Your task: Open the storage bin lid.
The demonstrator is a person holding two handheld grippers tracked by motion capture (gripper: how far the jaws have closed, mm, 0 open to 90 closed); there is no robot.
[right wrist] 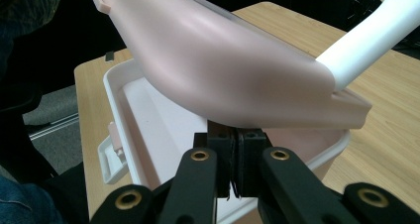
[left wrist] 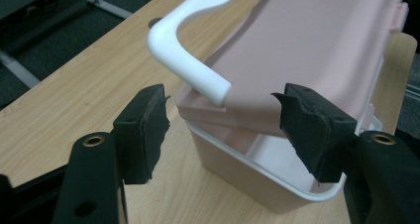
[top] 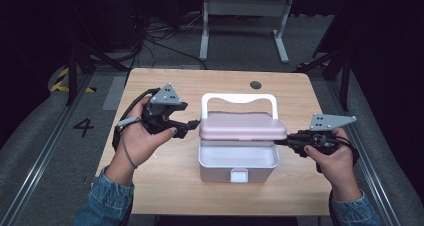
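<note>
1. A pink box (top: 239,161) with a white rim stands near the middle of the wooden table (top: 165,186), its white latch (top: 239,175) on the side facing the person
2. The pink lid (top: 243,126) is raised and tilted above the box, with the white handle (top: 239,99) standing up behind it
3. The left gripper (top: 189,127) sits just beside the lid's left end; its jaws are spread apart with nothing between them, one pad (left wrist: 146,130) clear of the box
4. The right gripper (top: 280,142) is at the lid's right end, under its edge; its jaws are pressed together, and I cannot tell whether they pinch anything
</note>
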